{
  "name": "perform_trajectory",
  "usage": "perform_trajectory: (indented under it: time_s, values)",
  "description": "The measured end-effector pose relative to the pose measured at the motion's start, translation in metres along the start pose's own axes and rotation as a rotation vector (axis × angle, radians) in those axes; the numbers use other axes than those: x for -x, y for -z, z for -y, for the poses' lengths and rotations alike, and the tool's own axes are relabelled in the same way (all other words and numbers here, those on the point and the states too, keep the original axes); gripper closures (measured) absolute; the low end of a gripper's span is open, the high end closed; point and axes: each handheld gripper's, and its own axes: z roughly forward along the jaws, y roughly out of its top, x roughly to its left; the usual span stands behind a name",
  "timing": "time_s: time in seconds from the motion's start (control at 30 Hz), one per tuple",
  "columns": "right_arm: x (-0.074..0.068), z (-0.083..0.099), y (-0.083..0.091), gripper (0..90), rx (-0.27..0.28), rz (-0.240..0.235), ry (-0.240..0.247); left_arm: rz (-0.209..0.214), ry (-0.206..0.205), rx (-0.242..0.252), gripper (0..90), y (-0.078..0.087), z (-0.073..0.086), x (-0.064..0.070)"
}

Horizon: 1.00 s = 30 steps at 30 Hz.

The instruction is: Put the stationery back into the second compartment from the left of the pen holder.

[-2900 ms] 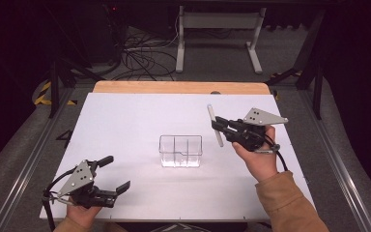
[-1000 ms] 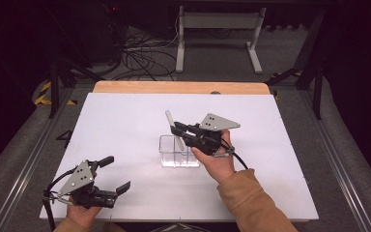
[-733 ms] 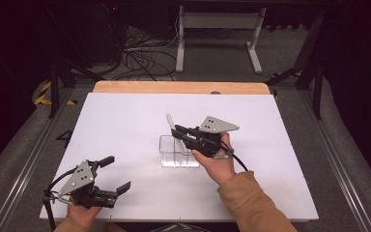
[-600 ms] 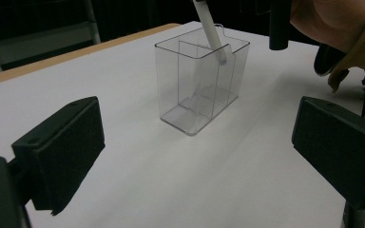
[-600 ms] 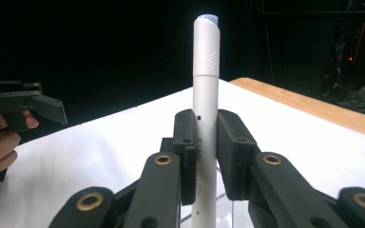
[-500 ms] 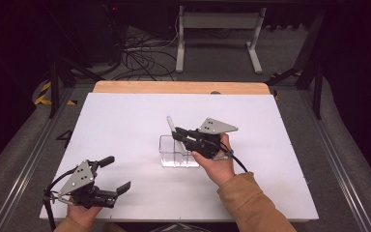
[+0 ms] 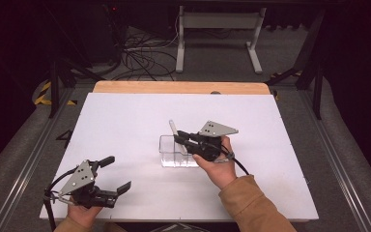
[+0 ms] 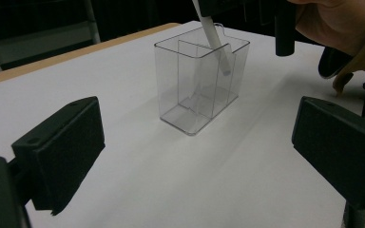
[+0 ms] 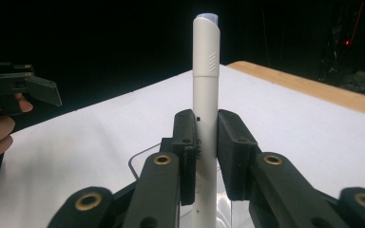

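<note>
pen (image 9: 205,85) in right claw (image 9: 205,152), above clear box (image 7: 178,153)

Bare table (image 7: 125,125) around organiser (image 7: 171,157)

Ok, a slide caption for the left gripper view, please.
White pen lowered by the right gripper into a clear divided container, framed by the open left gripper.

The high view looks down and forward over the table (image 7: 125,121); each gripper view rides low, close behind its own fingers — all three share the clear box (image 7: 176,152).
</note>
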Motion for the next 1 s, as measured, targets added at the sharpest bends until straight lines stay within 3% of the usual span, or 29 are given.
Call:
perform_trajectory:
  time_s: [0.17, 0.3, 0.47, 0.63, 1.0]
  values:
    - [0.002, -0.001, 0.002, 58.5, 0.002, 0.036, 0.027, 0.0, -0.001, 0.0, 4.6, 0.0, 0.0, 0.0]
    - [0.003, -0.004, 0.006, 37.7, 0.001, 0.086, 0.037, 0.001, 0.002, 0.0, 4.6, 0.0, 0.0, 0.0]
    - [0.0, -0.013, 0.015, 23.4, -0.028, 0.128, 0.058, 0.001, 0.001, 0.001, 4.5, 0.0, 0.0, 0.0]
    - [-0.004, -0.021, 0.023, 21.9, -0.037, 0.124, 0.089, -0.001, -0.001, 0.003, 4.5, 0.001, 0.0, 0.0]
    - [-0.008, -0.025, 0.028, 20.4, -0.032, 0.083, 0.106, -0.007, -0.001, 0.005, 4.3, 0.002, 0.0, -0.001]
